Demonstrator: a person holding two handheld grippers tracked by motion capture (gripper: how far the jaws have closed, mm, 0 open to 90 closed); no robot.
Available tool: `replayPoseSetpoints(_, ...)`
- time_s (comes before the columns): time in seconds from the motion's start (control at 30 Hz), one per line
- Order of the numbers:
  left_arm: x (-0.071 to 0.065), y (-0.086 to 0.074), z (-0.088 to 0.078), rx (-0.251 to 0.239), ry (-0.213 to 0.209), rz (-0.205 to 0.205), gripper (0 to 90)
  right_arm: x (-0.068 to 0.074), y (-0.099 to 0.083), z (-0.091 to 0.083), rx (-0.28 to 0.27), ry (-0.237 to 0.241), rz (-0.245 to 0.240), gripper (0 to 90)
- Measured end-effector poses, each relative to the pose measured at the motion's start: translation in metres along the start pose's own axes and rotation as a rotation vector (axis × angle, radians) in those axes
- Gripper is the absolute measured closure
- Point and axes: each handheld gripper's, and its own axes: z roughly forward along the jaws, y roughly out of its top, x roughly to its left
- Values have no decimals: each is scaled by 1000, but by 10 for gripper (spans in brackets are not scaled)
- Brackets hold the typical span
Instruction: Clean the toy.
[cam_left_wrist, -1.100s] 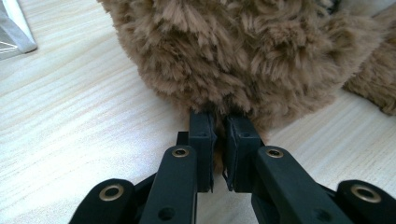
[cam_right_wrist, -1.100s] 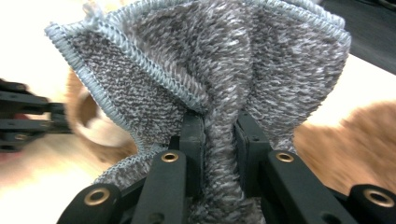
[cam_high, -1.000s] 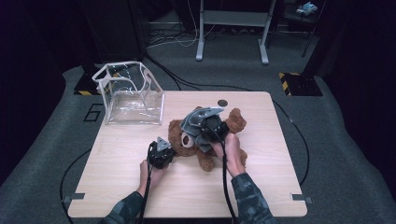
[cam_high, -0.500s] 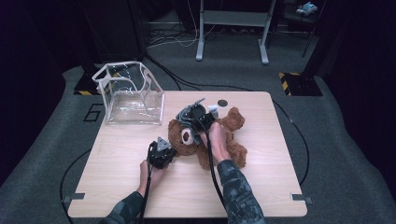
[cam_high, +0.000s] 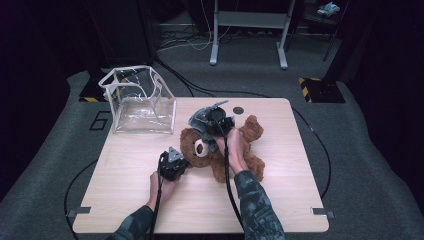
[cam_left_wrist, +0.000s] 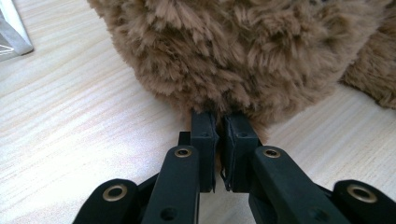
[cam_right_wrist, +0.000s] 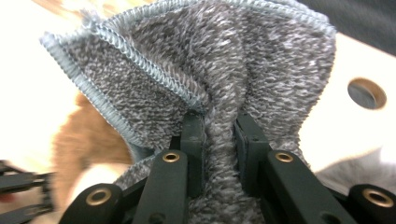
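A brown teddy bear (cam_high: 235, 150) lies on the wooden table (cam_high: 115, 200); its fur is close up in the left gripper view (cam_left_wrist: 233, 51). My left gripper (cam_high: 184, 160) sits low at the bear's head side, its jaws (cam_left_wrist: 219, 128) shut on a tuft of fur. My right gripper (cam_high: 211, 123) hangs over the bear's head, shut on a bunched grey knit garment (cam_high: 201, 120). Between its pads (cam_right_wrist: 219, 130) runs a fold of that knit (cam_right_wrist: 224, 70), whose stitched hem fans out above them.
A clear plastic bag with white edging (cam_high: 140, 102) stands at the table's back left corner. A small round hole (cam_high: 238, 110) marks the tabletop behind the bear. Cables trail from both grippers over the front edge. Dark floor and a metal stand (cam_high: 247, 30) lie beyond the table.
My right gripper has carried the grey garment leftward, from above the bear's body to over its head. The left gripper has kept still on the fur.
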Motion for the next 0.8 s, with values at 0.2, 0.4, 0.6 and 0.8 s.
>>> replayPoseSetpoints(0.2, -1, 0, 0, -1, -3, -2, 842, 27, 7, -5, -48, 115, -25, 767)
replayPoseSetpoints(0.4, 0, 0, 0, -2, 6, 3, 843, 32, 4, 15, -3, 68, -59, 772)
replayPoseSetpoints(0.6, 1, 0, -1, 2, 3, 8, 844, 14, -2, 17, 74, -29, -43, 775)
replayPoseSetpoints(0.8, 0, 0, 0, -5, -2, 3, 843, -5, -9, 18, 69, -83, -66, 775)
